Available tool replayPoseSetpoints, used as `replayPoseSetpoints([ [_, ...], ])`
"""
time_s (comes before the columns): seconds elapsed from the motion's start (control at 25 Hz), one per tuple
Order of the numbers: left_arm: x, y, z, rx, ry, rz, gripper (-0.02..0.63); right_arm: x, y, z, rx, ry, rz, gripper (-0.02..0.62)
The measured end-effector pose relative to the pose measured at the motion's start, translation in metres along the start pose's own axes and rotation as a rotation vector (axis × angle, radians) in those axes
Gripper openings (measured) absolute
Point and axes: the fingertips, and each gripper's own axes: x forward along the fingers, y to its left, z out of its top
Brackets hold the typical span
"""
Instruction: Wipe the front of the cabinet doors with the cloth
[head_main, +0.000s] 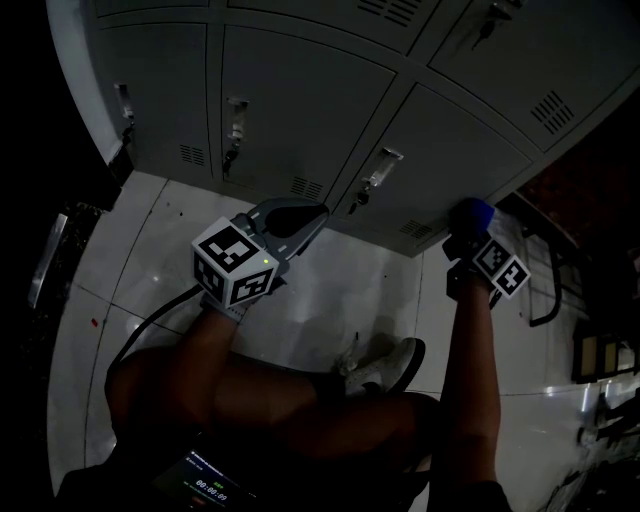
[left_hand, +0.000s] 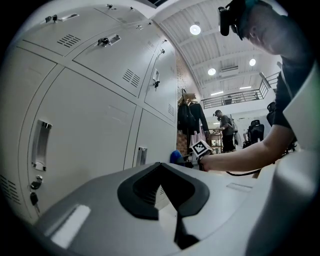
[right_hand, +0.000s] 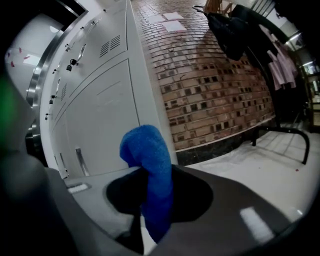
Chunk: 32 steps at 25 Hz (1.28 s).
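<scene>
White glossy floor tiles (head_main: 150, 230) lie beneath the crouching person, whose pale shoe (head_main: 390, 365) rests flat between the two forearms.

The left gripper (head_main: 295, 218) is held over the floor, short of the cabinet and pointing toward the middle lower door. Its own view shows the jaws drawn together with nothing between them.

The right gripper (head_main: 468, 240) is further forward and off to the right. Its jaws are clamped on a blue fluffy cloth (right_hand: 150, 170). The cloth stands up out of the jaws as a folded wad with its long axis upright, and its rounded top leans slightly left.

Beyond the grippers stand the grey sheet-metal cabinet doors (head_main: 300, 100), set in rows, each with a louvred vent and a metal latch handle (head_main: 375, 175).

From the head view, the cloth sits at the bottom right corner of the rightmost lower door (head_main: 450, 140), low on the panel near the floor line. In the right gripper view that door lies ahead and to the left of the cloth. The cabinet's end and a red brick wall (right_hand: 215, 95) are directly behind it. No view settles whether the cloth is touching the metal.

Assessment: the right hand is the nearer and the only one carrying the cloth. The next stroke would have to run leftward and upward across the door face, since no door lies further to the right.
</scene>
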Motion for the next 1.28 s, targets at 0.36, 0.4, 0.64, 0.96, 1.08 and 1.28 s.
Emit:
replayPoseSetpoints([
  [0.36, 0.0, -0.002, 0.002, 0.005, -0.003, -0.003, 0.003, -0.01, 0.041, -0.012, 0.002, -0.085, 0.108, 0.101],
  [0.4, 0.0, -0.002, 0.002, 0.005, -0.004, -0.002, 0.003, -0.01, 0.059, -0.015, -0.013, -0.094, 0.146, 0.101],
  [0.64, -0.002, -0.002, 0.003, 0.002, -0.004, 0.002, 0.003, 0.004, 0.157, -0.054, -0.138, -0.081, 0.302, 0.101],
  [0.96, -0.004, 0.0, 0.01, -0.001, -0.026, 0.004, 0.003, 0.038, 0.195, -0.096, -0.197, -0.058, 0.334, 0.101],
  [1.08, -0.004, 0.002, 0.011, -0.004, -0.031, 0.006, 0.003, 0.05, 0.195, -0.099, -0.171, -0.056, 0.332, 0.101],
  [1.28, -0.003, 0.003, 0.01, -0.009, -0.034, 0.002, 0.003, 0.064, 0.187, -0.101, -0.144, -0.041, 0.303, 0.101],
])
